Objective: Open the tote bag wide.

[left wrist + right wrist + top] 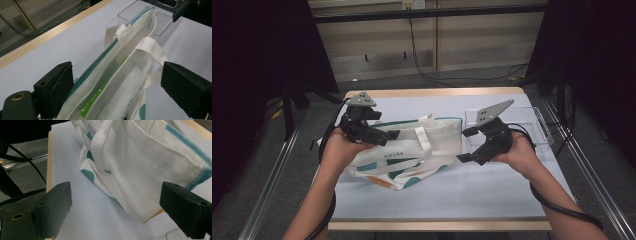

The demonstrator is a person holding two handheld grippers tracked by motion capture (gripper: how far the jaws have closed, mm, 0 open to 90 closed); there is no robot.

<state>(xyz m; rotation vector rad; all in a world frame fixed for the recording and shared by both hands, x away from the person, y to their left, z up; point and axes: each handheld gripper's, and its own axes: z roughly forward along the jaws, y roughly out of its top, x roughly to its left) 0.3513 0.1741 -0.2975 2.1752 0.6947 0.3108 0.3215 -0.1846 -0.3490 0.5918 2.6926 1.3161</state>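
Observation:
A white tote bag (432, 145) with teal trim and coloured patches lies in the middle of the table, its mouth toward the far side. My left gripper (384, 131) is open at the bag's left end. In the left gripper view its jaws (117, 82) straddle the bag (130, 75), whose mouth gapes over a bright green item (100, 96). Two white handles (152, 48) lie on the bag. My right gripper (464, 145) is open at the bag's right end, where the bag's corner (140, 165) lies between and just ahead of the right gripper (115, 202) without touching it.
A clear plastic tray (537, 122) sits at the back right, just behind the right hand, touching the bag's far end (130, 12). The pale table (462, 195) has bare room in front of the bag. Metal rails flank the table; cables cross the floor beyond.

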